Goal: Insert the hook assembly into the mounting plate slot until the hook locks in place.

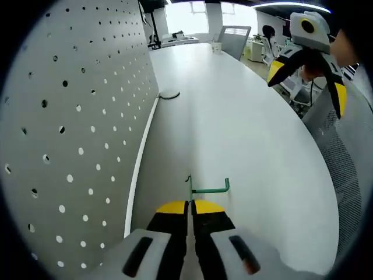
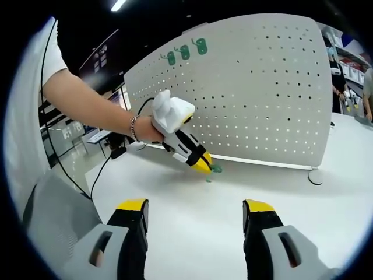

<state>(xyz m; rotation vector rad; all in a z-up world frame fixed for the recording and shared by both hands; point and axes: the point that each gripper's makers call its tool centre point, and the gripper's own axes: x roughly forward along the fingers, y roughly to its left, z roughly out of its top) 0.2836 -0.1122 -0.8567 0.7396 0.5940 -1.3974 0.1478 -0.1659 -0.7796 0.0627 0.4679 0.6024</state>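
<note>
Green metal peg hook with an upturned tip (image 1: 208, 188): held by its back end in the left gripper (image 1: 190, 205), whose yellow-tipped black jaws are pressed together on it. In the left gripper view the hook sits at 12 o'clock from the jaw tips, its arm running toward 3 o'clock, just above the bench.

White smooth bench (image 1: 245, 128): long, with a curved far edge, carrying the pegboard.

Grey perforated pegboard panel (image 1: 76, 116): upright on the bench, at 9 o'clock in the left gripper view. In the right gripper view the panel (image 2: 256, 93) stands at 12 o'clock, with three green hook plates (image 2: 185, 52) mounted near its top edge.

Left gripper, right gripper view (image 2: 205, 165): held in a person's hand (image 2: 145, 129) wearing a bracelet, tips lowered close to the bench near the foot of the panel, green hook (image 2: 215, 169) at the tips.

Right gripper (image 2: 195, 211): jaws spread wide apart, holding nothing, raised above the bench. In the left gripper view it (image 1: 306, 81) appears at 1 o'clock.

Black cable (image 1: 168, 95): lying on the bench at the panel's foot.
</note>
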